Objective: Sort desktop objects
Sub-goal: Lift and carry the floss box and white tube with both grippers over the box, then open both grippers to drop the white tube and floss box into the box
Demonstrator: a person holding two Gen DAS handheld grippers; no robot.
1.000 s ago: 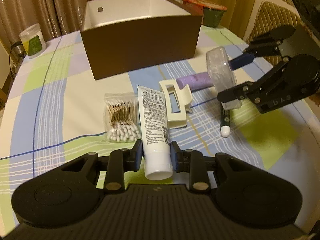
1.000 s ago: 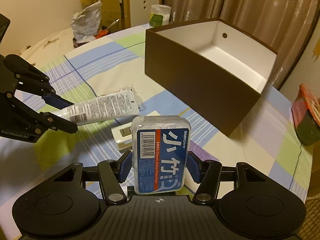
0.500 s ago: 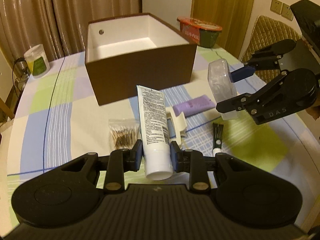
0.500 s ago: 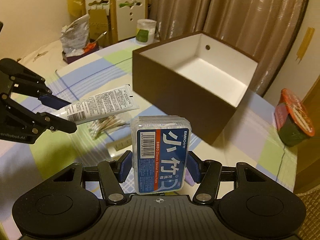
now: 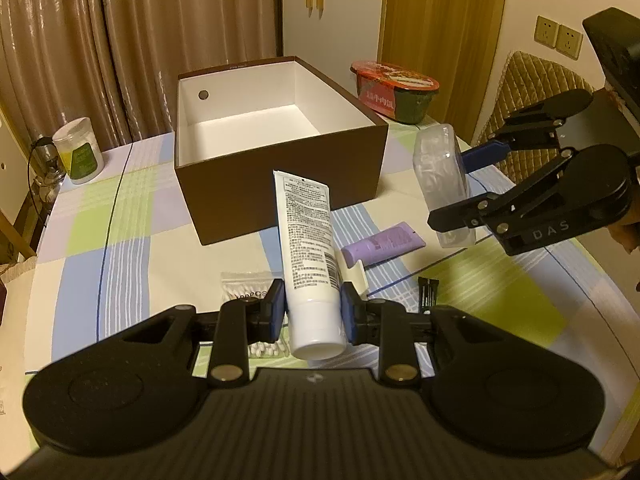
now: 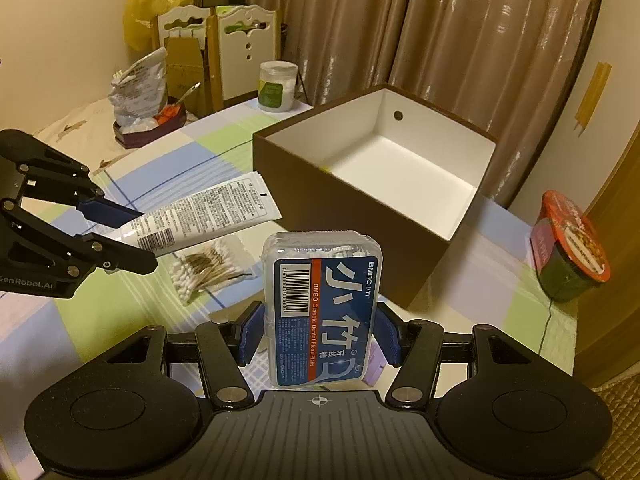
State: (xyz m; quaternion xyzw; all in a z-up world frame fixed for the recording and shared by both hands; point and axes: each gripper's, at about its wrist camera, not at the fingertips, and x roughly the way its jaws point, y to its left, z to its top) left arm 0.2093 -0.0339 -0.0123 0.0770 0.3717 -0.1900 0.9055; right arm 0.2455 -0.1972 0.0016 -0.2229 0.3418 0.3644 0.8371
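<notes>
Left wrist view: the left claw [image 5: 313, 312] is clamped on a white tube [image 5: 310, 256] near its cap end. The tube is off the worktop [image 5: 120, 248] and its flat end points toward 12 o'clock, at the brown box [image 5: 280, 184]. The box is open on top, white inside, and sits on the checked cloth. At 3 o'clock from the tube, the right claw [image 5: 464, 184] grips a clear floss pick box [image 5: 440, 168] in the air. Under the tube, at 4 o'clock, a purple tube [image 5: 384, 244] lies on the cloth. A bag of cotton swabs [image 5: 244, 284] lies at 8 o'clock, partly hidden by the claw. A small black tube [image 5: 427, 290] lies at 4 o'clock, near the claw. A red noodle bowl [image 5: 394, 92] stands at 1 o'clock behind the box. A white jar [image 5: 78, 150] stands far off at 10 o'clock.

Right wrist view: the right claw [image 6: 318, 334] is clamped on the floss pick box [image 6: 322, 304], blue label up. The brown box [image 6: 360, 216] is at 1 o'clock, just past it. At 9 o'clock the left claw [image 6: 128, 236] holds the white tube [image 6: 208, 210] above the cotton swabs [image 6: 208, 266]. The noodle bowl [image 6: 572, 244] is at 3 o'clock. The white jar [image 6: 278, 86] is at 11 o'clock.
</notes>
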